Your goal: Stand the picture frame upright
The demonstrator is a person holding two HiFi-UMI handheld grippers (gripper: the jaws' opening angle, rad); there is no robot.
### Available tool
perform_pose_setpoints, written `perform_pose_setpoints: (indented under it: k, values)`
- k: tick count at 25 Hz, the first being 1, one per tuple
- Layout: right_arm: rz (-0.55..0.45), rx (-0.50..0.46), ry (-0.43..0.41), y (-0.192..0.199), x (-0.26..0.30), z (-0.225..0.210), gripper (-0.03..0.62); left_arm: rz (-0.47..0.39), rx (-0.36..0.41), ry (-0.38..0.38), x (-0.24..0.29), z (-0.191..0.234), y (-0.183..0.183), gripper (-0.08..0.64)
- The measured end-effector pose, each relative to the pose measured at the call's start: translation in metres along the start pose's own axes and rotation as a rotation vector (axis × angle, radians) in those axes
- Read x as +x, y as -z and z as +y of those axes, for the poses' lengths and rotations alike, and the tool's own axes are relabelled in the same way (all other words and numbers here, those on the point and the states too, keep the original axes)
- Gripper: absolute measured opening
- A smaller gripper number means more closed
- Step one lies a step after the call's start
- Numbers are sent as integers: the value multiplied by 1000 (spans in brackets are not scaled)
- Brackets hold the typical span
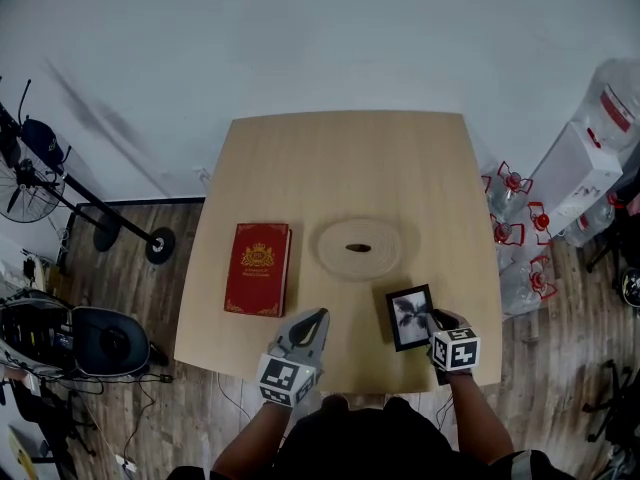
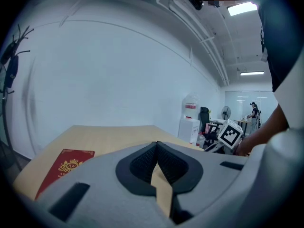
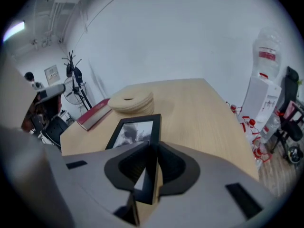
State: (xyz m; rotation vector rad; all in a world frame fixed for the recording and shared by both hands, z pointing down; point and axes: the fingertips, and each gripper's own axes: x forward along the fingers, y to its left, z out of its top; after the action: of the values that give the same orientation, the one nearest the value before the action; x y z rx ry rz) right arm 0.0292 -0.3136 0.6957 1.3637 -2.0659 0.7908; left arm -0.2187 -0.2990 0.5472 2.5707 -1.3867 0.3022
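Your right tongs (image 3: 151,146) are clamped on the right edge of the picture frame (image 1: 410,317), at the near right of the worktop (image 1: 350,158), beside the round wooden disc (image 1: 360,248). Your left tongs (image 2: 156,144) are closed with nothing between them, at the near edge. The red book (image 1: 257,268) on the left shows a gold "RW" crest; its smaller print is unreadable.

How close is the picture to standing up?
Done: the right hand-held gripper grips the picture frame by its edge. In hand: it looks to be tipping up, slanted, not upright. Left: stand it on the table and let go.
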Motion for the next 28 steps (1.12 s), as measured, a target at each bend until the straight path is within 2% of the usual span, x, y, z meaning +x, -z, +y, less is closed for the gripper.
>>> perform_pose_setpoints:
  k: [2,6,11,21,28]
  values:
    - [-41,20,-28,-17,-3,9,64,-2,-1,-4,-2,3,-1,0]
    - [-114,-3,-71,-55,-3,29,64,-10,1,-9,-6,9,-4,0]
    - [-150,-9,-86,-79,3,49,64,-24,3,-20,-15,18,-8,1]
    - [-110,26,-87,-81,37,81,64,-34,-5,-36,-39,45,-9,0]
    - [-90,56,5,-73,61,90,63,-27,-4,-26,-53,68,-8,0]
